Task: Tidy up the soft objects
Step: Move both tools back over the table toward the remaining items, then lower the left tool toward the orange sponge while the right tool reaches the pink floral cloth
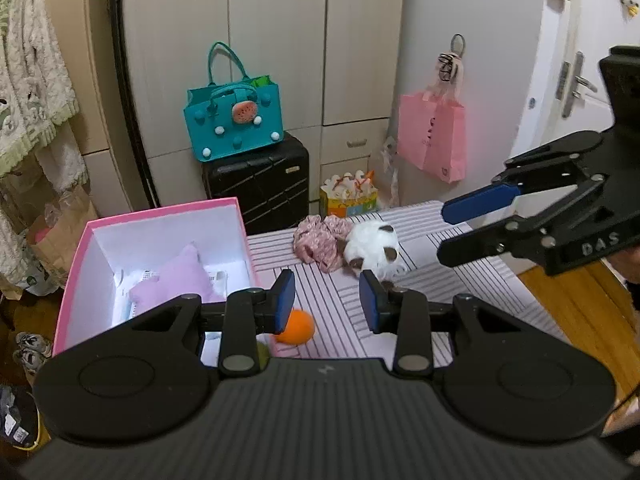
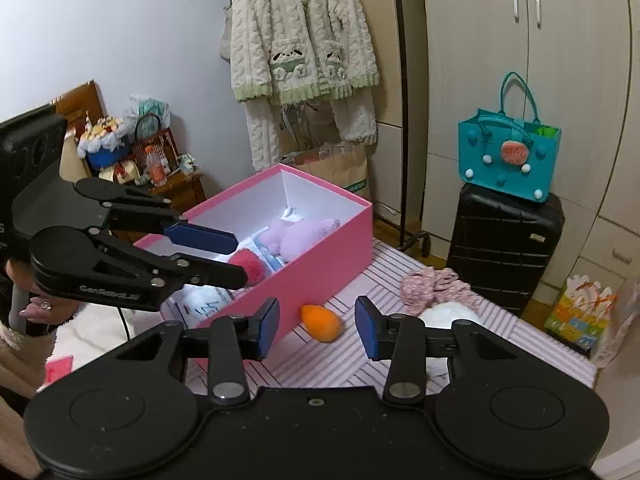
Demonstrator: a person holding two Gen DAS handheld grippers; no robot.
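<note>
A pink box (image 1: pixel 76 264) (image 2: pixel 320 264) with a white inside stands on the striped table. It holds a lilac plush (image 1: pixel 176 280) (image 2: pixel 296 236) and a red fuzzy ball (image 2: pixel 250 266). An orange teardrop sponge (image 1: pixel 298 326) (image 2: pixel 322 322) lies on the cloth beside the box. A pink floral fabric piece (image 1: pixel 316 240) (image 2: pixel 432 286) and a white-and-brown plush (image 1: pixel 372 250) (image 2: pixel 448 314) lie farther along. My left gripper (image 1: pixel 327 300) (image 2: pixel 234 256) is open and empty at the box's near end, just above the sponge. My right gripper (image 2: pixel 317 326) (image 1: pixel 442 234) is open and empty above the table.
A black suitcase (image 1: pixel 260 188) (image 2: pixel 504 248) with a teal bag (image 1: pixel 234 124) (image 2: pixel 508 160) on top stands behind the table. A pink bag (image 1: pixel 434 136) hangs on the wardrobe. A fluffy robe (image 2: pixel 300 40) hangs behind the box. A colourful gift bag (image 1: pixel 348 198) (image 2: pixel 580 320) sits on the floor.
</note>
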